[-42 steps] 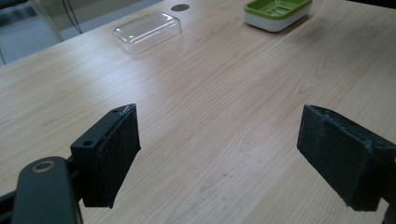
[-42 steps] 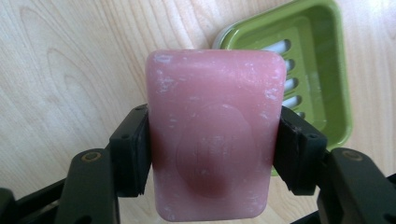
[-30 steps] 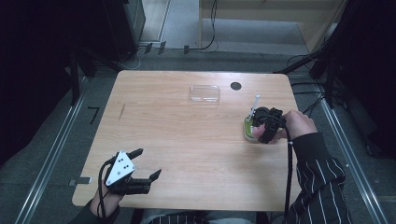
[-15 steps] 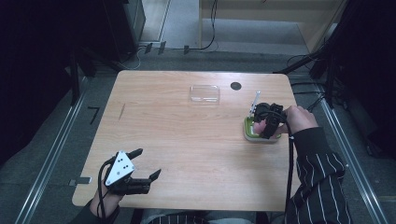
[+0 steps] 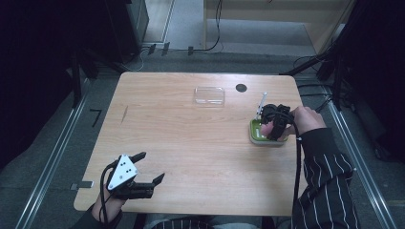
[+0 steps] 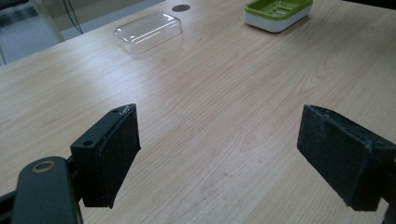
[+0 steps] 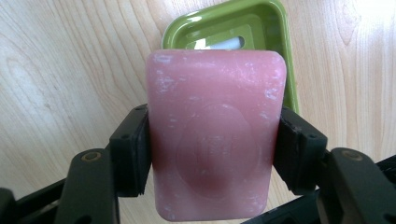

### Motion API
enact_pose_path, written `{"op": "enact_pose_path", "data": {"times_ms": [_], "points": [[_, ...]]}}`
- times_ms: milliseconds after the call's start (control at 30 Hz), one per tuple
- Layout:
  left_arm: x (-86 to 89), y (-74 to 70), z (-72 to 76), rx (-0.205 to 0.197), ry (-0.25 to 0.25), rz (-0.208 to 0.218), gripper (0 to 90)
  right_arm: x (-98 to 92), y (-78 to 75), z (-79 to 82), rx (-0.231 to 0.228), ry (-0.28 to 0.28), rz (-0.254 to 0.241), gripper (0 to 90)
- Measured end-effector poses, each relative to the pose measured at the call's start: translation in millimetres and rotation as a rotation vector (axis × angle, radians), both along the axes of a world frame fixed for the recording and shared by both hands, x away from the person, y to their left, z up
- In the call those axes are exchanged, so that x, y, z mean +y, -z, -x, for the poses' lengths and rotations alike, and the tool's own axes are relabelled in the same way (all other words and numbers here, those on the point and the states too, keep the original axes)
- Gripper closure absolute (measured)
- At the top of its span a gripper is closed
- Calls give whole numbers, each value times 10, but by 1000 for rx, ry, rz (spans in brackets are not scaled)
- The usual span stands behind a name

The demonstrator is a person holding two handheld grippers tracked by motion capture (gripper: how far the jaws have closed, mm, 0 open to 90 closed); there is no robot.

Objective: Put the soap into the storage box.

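The right gripper (image 7: pixel 212 149), clamped on the pink soap (image 7: pixel 212 135), has come down over the green dish (image 5: pixel 267 133) at the table's right since a second ago, so release looks next, while the left gripper (image 5: pixel 143 169) waits open, empty, near left.

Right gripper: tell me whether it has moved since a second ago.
Yes, slightly. In the high view the right gripper, shut on the pink soap, shifted toward the table's far edge, ending over the green soap dish.
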State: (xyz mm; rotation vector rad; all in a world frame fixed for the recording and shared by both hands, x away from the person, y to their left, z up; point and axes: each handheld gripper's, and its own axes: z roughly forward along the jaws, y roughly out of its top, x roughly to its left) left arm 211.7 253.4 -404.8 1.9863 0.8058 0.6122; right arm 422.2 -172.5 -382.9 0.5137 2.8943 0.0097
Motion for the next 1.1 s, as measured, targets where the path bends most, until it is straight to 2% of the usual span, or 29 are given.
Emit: {"op": "enact_pose_path", "data": {"times_ms": [433, 667, 867, 1100], "points": [[1, -3, 3, 1, 1, -7, 140, -70, 24, -77, -5, 0, -1, 381], [-3, -1, 1, 2, 0, -9, 140, -89, 40, -109, -6, -33, -8, 381], [0, 0, 0, 3, -1, -9, 140, -93, 62, -150, -10, -40, 9, 381], [-2, 1, 2, 3, -3, -9, 140, -99, 84, -173, -14, -73, -6, 381]]}}
